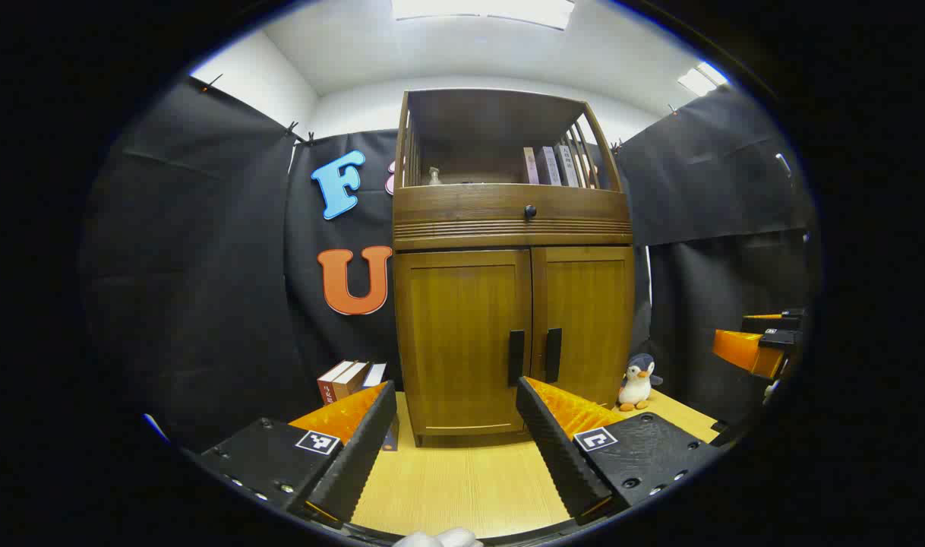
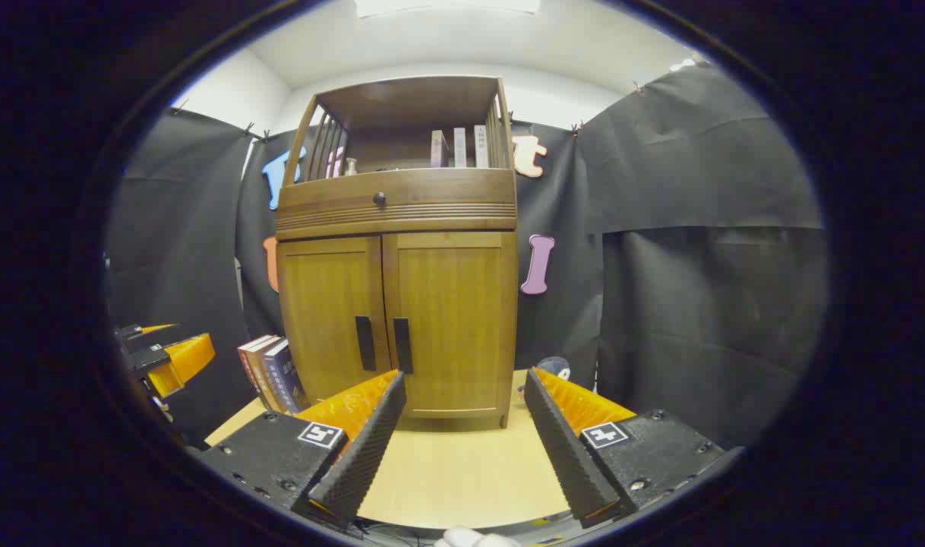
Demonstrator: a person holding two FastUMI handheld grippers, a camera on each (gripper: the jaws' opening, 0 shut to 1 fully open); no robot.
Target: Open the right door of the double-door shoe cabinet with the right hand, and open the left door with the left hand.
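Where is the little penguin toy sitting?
In the left gripper view, the penguin toy stands on the wooden table, just beside the shoe cabinet on its right-door side, near the black cloth wall.

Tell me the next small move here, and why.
Probably bring the right gripper forward to the right door's dark vertical handle. Both doors of the brown wooden shoe cabinet look shut, both grippers' jaws stand open and apart from it, and the left gripper can follow to the left handle.
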